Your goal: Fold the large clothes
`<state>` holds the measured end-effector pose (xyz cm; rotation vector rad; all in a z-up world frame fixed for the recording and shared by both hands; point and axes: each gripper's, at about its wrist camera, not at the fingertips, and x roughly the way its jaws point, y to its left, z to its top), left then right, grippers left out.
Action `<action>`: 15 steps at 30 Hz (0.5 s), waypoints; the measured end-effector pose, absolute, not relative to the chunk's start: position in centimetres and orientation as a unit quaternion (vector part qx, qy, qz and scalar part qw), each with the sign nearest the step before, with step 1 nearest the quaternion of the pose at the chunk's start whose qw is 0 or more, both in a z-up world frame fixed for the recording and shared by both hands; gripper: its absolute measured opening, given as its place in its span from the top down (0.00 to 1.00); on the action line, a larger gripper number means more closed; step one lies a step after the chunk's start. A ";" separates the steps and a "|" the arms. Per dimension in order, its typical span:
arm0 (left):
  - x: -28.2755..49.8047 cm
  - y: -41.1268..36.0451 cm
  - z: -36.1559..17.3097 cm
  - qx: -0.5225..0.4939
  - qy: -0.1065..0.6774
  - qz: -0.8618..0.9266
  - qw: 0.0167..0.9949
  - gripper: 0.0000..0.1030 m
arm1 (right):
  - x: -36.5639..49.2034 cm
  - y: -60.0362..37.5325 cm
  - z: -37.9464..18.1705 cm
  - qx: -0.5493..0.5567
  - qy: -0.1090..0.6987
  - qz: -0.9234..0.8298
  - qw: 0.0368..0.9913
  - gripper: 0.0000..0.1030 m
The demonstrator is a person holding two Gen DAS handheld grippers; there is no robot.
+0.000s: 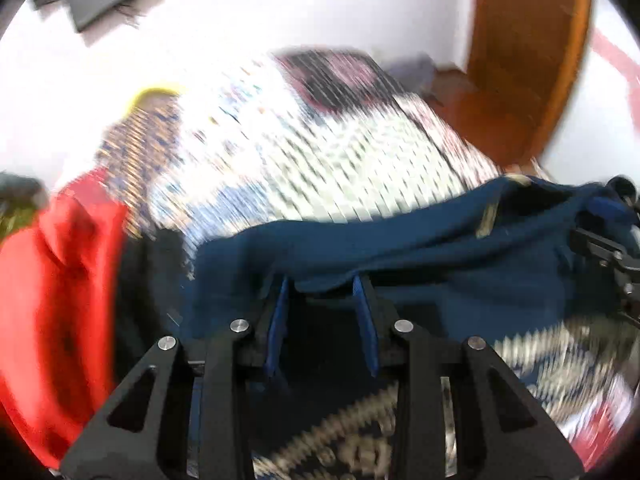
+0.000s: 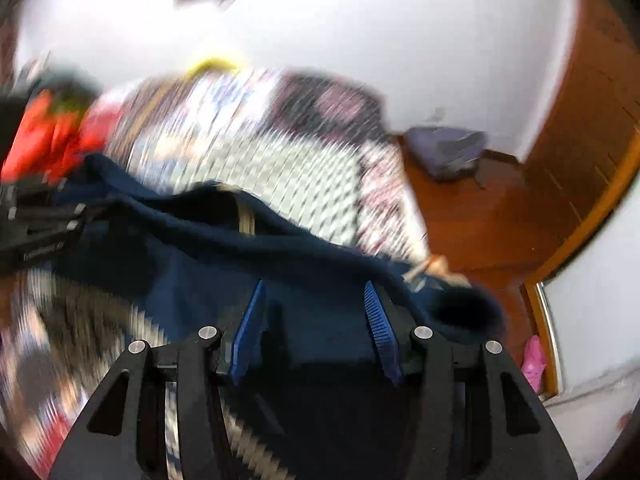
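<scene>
A large navy blue garment [image 1: 400,248] hangs stretched above a patterned bedspread [image 1: 312,168]. My left gripper [image 1: 320,284] has its blue pads partly closed with a fold of the navy cloth pinched between them. My right gripper [image 2: 314,288] shows wider-set blue pads with the navy garment [image 2: 280,264] lying between and over them. Each gripper shows at the edge of the other's view: the right one at the right of the left wrist view [image 1: 612,264], the left one at the left of the right wrist view [image 2: 36,220]. Both views are motion-blurred.
A red garment [image 1: 60,300] lies at the left of the bed, also in the right wrist view [image 2: 48,136]. A wooden floor [image 2: 488,216] with a purple bag [image 2: 448,152] lies to the right. A brown door [image 1: 524,60] and white walls stand behind.
</scene>
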<state>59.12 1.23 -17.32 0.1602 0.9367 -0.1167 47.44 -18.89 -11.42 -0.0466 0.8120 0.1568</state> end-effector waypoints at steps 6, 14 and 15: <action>58.6 3.0 -13.9 0.024 0.420 -0.068 0.905 0.64 | 46.3 -21.2 -8.4 0.043 0.382 0.095 0.918 0.53; 54.2 3.1 -15.2 0.048 0.440 -0.081 0.893 0.58 | 43.1 -19.7 -9.4 0.021 0.414 0.134 0.900 0.50; 53.6 3.2 -15.6 0.044 0.443 -0.080 0.892 0.52 | 43.1 -19.5 -9.7 0.017 0.418 0.137 0.898 0.50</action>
